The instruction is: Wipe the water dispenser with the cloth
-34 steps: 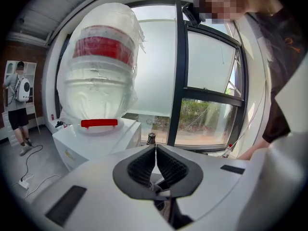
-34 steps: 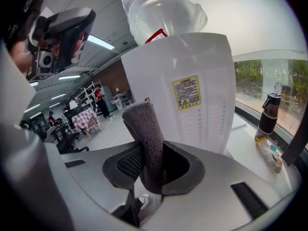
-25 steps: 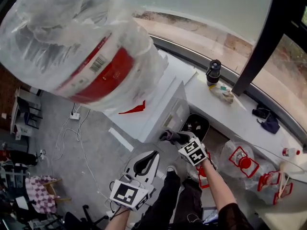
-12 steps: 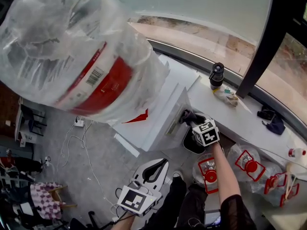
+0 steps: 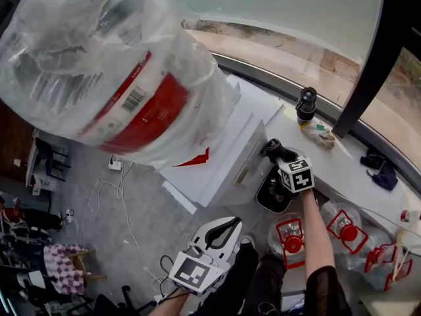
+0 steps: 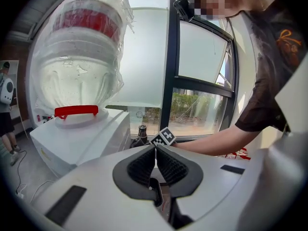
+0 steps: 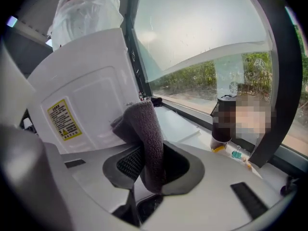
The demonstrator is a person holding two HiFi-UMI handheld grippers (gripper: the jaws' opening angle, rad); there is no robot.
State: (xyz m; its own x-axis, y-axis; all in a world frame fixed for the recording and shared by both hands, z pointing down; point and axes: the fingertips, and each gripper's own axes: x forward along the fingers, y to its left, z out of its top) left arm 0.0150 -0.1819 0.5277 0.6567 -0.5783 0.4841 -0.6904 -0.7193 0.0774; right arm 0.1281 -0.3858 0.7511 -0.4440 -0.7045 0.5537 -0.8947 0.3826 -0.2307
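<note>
Right gripper view shows the right claw (image 7: 153,170) clamped on the dark cloth (image 7: 144,129), just beside the right side of the white water dispenser (image 7: 91,100); the left claw (image 6: 155,160), jaws together, hangs nearer, well apart

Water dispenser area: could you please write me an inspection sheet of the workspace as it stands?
Surface: white window sill, beside the dispenser.
Job's things: white water dispenser carrying a plastic-wrapped bottle; grey cloth by its side panel, contact unclear.
Clutter: dark flask on the sill; red-capped bottles on the floor.
Grippers: right gripper shut on the cloth; left gripper shut, empty.
Cables: white cables on the floor.
Surroundings: large window.
</note>
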